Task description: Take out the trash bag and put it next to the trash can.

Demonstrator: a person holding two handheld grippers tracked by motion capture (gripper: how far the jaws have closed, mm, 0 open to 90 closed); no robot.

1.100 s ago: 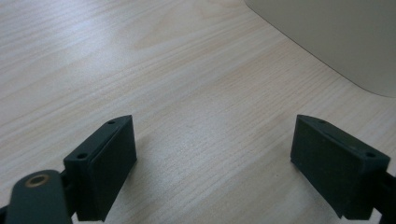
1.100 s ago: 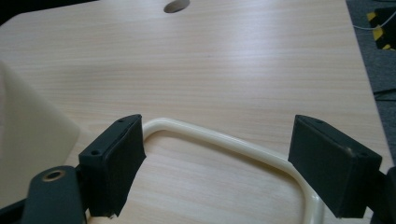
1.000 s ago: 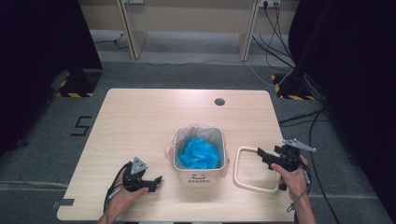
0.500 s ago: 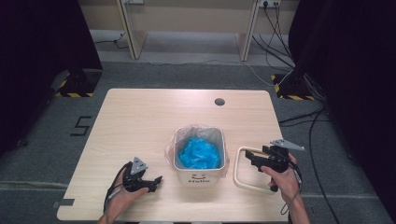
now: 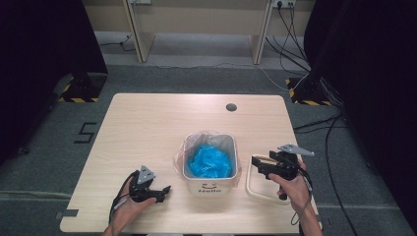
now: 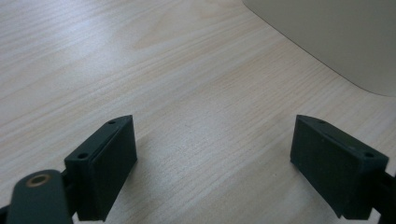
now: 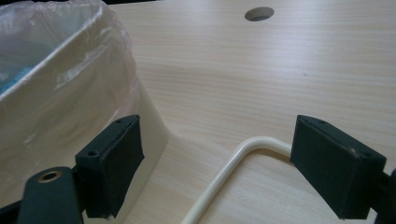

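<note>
High view places our right tool over the cream ring frame, which lies flat near the worktop's front right corner, just beside the lined bin. Its jaws stand apart, as do our left tool's, empty near the front edge. We judge the frame light, stiff and smooth; grip one straight bar squarely.

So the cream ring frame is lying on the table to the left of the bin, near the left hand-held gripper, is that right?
Not quite. The cream ring frame lies on the table to the right of the bin, by the right hand-held gripper. The high view shows it; the left hand-held gripper has bare wood before it.
</note>
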